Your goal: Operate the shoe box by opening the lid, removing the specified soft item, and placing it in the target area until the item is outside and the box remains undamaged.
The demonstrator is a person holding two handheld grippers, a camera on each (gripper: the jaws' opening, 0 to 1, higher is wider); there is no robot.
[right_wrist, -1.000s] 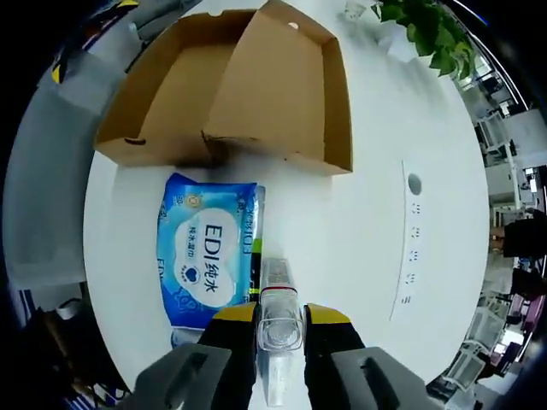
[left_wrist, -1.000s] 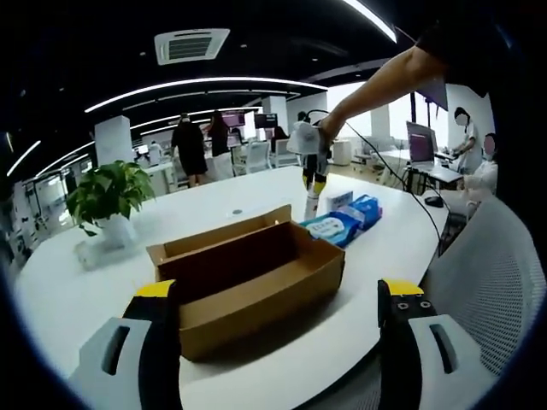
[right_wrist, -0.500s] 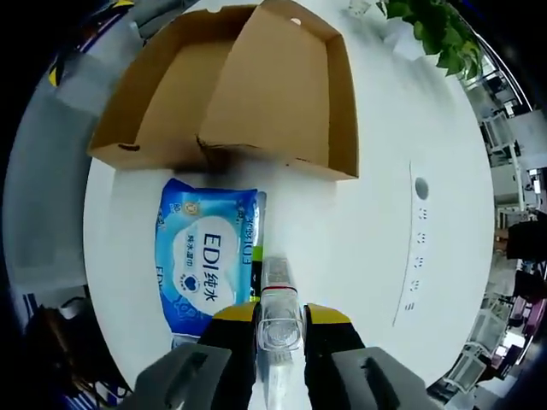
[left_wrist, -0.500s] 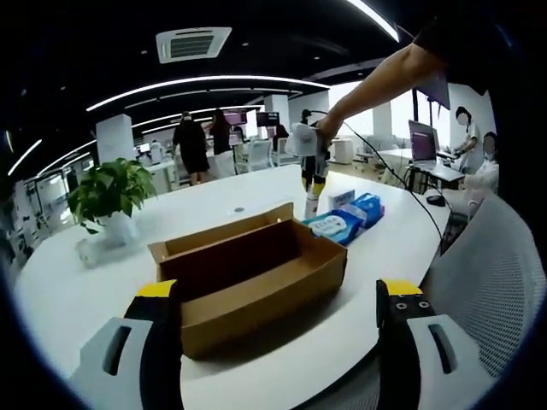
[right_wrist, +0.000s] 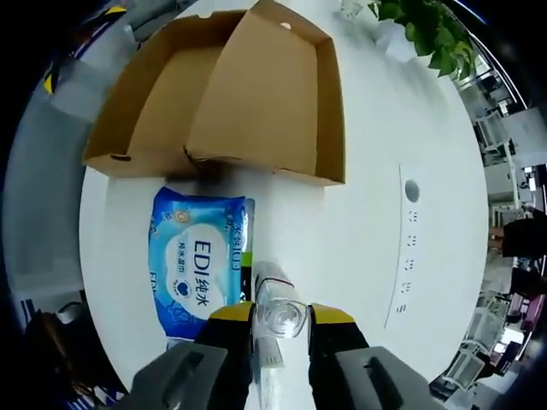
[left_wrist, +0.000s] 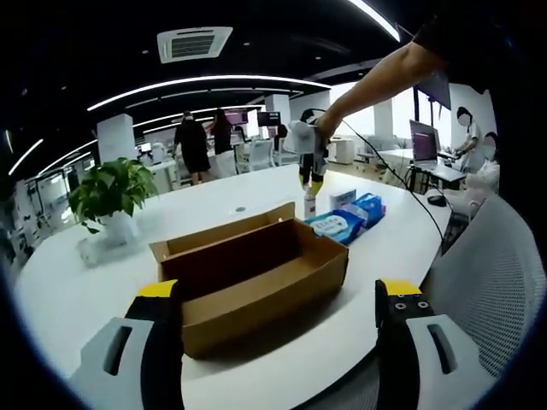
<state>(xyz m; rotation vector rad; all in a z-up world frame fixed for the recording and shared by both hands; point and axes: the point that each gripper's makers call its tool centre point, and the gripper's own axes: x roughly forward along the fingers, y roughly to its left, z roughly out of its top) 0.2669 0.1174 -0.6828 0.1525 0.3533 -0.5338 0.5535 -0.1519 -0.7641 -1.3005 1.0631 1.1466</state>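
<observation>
The brown shoe box (left_wrist: 256, 273) lies open on the white table (left_wrist: 389, 248), and what I see of its inside is bare. My left gripper (left_wrist: 278, 295) is open, its jaws wide apart in front of the box. From above, the box (right_wrist: 256, 94) has its lid folded back. A blue wipes pack (right_wrist: 198, 260) lies beside it. A clear bottle (right_wrist: 280, 309) stands between the jaws of my right gripper (right_wrist: 281, 311), which are slightly parted around its cap. From the left gripper view, the right gripper (left_wrist: 309, 175) hangs over the bottle (left_wrist: 309, 205), next to the wipes pack (left_wrist: 338, 225).
A second blue pack (left_wrist: 366, 207) lies behind the first. A potted plant (left_wrist: 111, 192) stands at the far left of the table. A row of sockets (right_wrist: 410, 239) is set in the tabletop. A grey mesh chair (left_wrist: 487, 273) is at the right edge. People stand in the background.
The right gripper's jaws have parted a little, and the bottle now sits tilted and looser between them. The left gripper has not moved.
</observation>
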